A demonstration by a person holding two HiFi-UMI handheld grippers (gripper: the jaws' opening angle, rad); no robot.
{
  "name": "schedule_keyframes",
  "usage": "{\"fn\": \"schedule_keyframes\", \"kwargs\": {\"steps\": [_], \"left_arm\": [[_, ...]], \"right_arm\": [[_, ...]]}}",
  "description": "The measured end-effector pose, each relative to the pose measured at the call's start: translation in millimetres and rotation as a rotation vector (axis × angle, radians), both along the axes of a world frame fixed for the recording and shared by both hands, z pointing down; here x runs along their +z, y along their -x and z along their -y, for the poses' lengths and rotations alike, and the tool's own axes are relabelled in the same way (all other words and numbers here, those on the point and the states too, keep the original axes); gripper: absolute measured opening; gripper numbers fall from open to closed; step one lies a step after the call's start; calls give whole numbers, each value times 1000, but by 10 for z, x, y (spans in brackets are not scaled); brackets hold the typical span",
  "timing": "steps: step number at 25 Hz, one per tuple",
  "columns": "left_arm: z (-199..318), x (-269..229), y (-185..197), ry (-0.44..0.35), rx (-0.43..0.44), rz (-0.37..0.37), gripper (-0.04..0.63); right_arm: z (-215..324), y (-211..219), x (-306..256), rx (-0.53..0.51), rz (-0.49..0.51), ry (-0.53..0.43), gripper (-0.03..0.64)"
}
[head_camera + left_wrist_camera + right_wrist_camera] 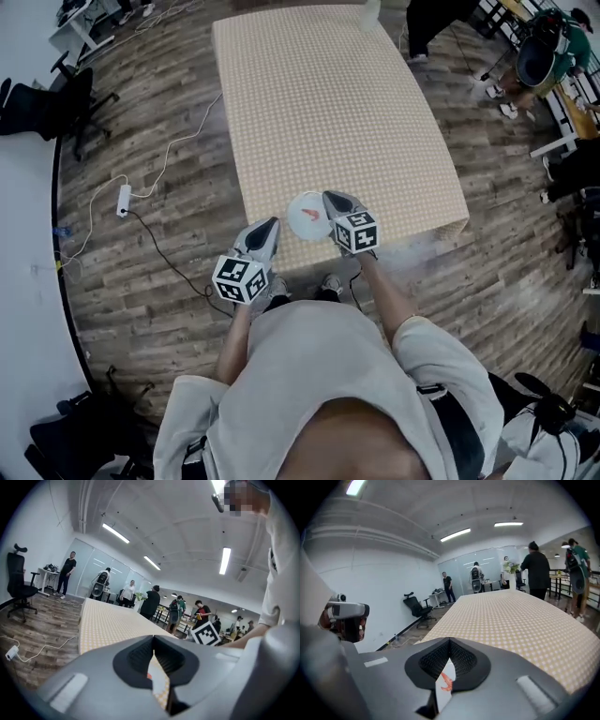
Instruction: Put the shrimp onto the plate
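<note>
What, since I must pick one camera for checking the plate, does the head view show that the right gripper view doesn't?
Only the head view: the whole white plate, with the left gripper and right gripper either side. Only the right gripper view: its jaws shut tip to tip, holding nothing. Both: the shrimp on the plate and the checkered table.

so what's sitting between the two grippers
In the head view, a white plate with the shrimp on it lies between the left gripper and the right gripper, at the table's near edge.
</note>
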State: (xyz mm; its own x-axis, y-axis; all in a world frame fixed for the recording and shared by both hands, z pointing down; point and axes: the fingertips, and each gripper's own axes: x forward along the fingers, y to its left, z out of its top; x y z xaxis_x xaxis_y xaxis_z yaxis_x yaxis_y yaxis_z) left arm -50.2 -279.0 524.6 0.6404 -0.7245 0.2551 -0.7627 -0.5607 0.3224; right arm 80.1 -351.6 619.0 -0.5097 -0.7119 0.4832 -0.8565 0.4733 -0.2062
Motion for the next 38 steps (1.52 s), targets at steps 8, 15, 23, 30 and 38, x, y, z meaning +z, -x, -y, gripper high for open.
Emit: {"fn": "schedule_keyframes", "kwargs": {"steps": [8, 15, 23, 30, 38], "left_arm": [[176, -270, -18, -80, 13, -8, 11], [256, -292, -106, -95, 74, -25, 11], [66, -187, -88, -68, 212, -52, 11], [-200, -173, -22, -58, 298, -54, 11], [-736, -151, -181, -47, 345, -45, 11]], "right_arm": [[70, -305, -418, 133, 62, -100, -2], [24, -364, -593, 162, 16, -158, -3], [-423, -285, -729, 260, -32, -200, -3], [-1016, -53, -764, 289, -102, -223, -3], [-1586, -113, -904, 321, -87, -249, -3]]}}
